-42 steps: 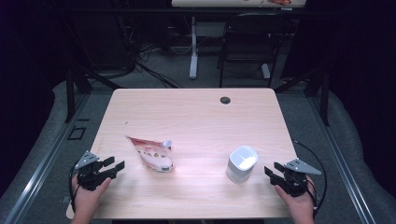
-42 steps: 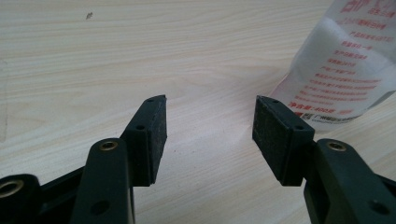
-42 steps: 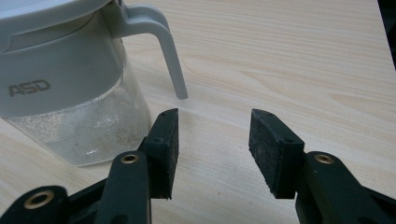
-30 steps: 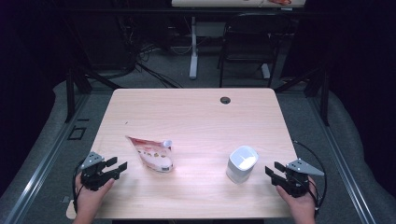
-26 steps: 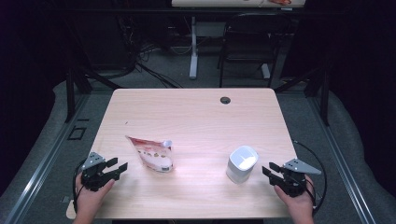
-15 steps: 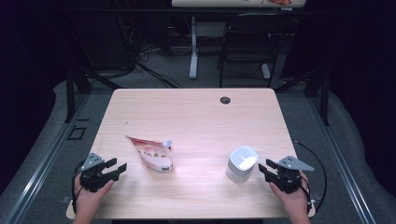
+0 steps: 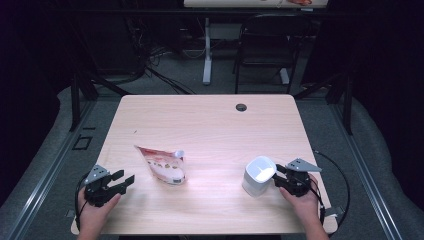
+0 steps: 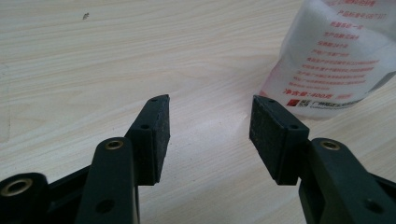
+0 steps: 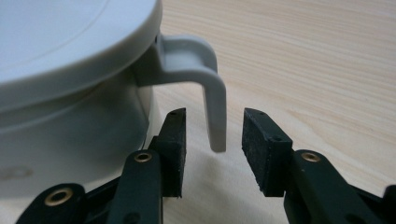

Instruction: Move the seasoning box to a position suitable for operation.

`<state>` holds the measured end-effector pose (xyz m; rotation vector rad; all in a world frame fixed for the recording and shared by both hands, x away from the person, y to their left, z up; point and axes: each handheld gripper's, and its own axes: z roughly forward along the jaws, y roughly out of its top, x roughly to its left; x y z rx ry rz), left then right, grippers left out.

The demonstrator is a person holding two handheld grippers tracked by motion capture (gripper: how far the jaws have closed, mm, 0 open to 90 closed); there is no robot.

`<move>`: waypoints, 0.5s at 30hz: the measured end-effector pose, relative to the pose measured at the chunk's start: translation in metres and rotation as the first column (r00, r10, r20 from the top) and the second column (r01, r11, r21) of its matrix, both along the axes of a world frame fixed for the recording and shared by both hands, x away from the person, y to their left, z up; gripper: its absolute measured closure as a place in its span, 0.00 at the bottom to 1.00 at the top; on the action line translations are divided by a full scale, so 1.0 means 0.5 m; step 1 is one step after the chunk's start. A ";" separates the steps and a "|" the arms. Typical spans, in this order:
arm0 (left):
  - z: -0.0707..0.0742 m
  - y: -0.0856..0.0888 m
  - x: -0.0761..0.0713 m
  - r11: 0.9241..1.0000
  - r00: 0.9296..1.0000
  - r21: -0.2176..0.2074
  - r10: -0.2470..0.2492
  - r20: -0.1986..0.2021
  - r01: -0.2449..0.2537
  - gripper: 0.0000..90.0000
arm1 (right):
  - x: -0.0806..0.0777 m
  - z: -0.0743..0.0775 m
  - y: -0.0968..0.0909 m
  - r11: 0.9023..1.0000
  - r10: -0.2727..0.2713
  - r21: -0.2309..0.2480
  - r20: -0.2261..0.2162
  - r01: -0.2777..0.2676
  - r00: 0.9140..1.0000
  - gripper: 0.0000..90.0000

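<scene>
jug (image 7: 258,176): white plastic, hooked handle (image 9: 211,88) | right claw (image 9: 212,135): spread, closing round handle | left claw (image 8: 209,122): spread

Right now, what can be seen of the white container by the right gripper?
The white container looks like smooth plastic, round, with a lid closed on top and a thin hooked handle at its side. It stands upright on the table, near its right front. The right gripper has its open jaws either side of the handle, not pressing it.

pouch (image 8: 334,56) | red Chinese print, mostly too small | legible: "400"
</scene>
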<state>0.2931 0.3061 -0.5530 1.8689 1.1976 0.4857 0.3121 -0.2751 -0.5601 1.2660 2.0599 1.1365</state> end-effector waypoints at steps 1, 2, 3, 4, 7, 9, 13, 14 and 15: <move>0.000 0.000 -0.001 1.000 1.000 0.001 -0.002 0.000 0.002 0.54 | 0.004 -0.001 0.000 1.000 -0.003 0.002 0.007 0.003 1.000 0.67; 0.000 -0.001 -0.001 1.000 1.000 0.004 -0.002 -0.001 0.002 0.54 | 0.008 -0.002 0.001 1.000 -0.003 0.016 0.006 0.003 1.000 0.67; 0.000 -0.001 -0.002 1.000 1.000 0.009 -0.001 -0.003 0.001 0.54 | 0.011 -0.002 0.001 1.000 -0.006 0.018 0.005 0.006 1.000 0.68; 0.000 -0.001 -0.002 1.000 1.000 0.011 -0.002 -0.005 0.002 0.54 | 0.014 -0.003 0.001 1.000 -0.005 0.020 0.005 0.005 1.000 0.69; 0.000 -0.001 -0.002 1.000 1.000 0.011 0.000 -0.005 0.001 0.54 | 0.019 -0.001 0.003 0.999 0.006 0.031 -0.005 -0.006 1.000 0.75; 0.000 -0.001 -0.002 1.000 1.000 0.012 -0.001 -0.003 0.001 0.54 | 0.021 0.000 0.006 1.000 0.006 0.026 -0.001 -0.006 1.000 0.77; 0.000 -0.001 0.000 1.000 1.000 0.015 -0.002 -0.003 0.002 0.54 | 0.025 -0.001 0.009 1.000 0.001 0.022 0.000 -0.001 1.000 0.84; 0.000 -0.001 0.000 1.000 1.000 0.017 -0.002 -0.005 0.002 0.54 | 0.026 -0.001 0.009 1.000 0.002 0.026 -0.003 -0.001 1.000 0.86; 0.000 -0.001 0.000 1.000 1.000 0.017 -0.001 -0.006 0.001 0.54 | 0.027 -0.001 0.008 0.999 0.007 0.032 -0.009 -0.006 1.000 0.86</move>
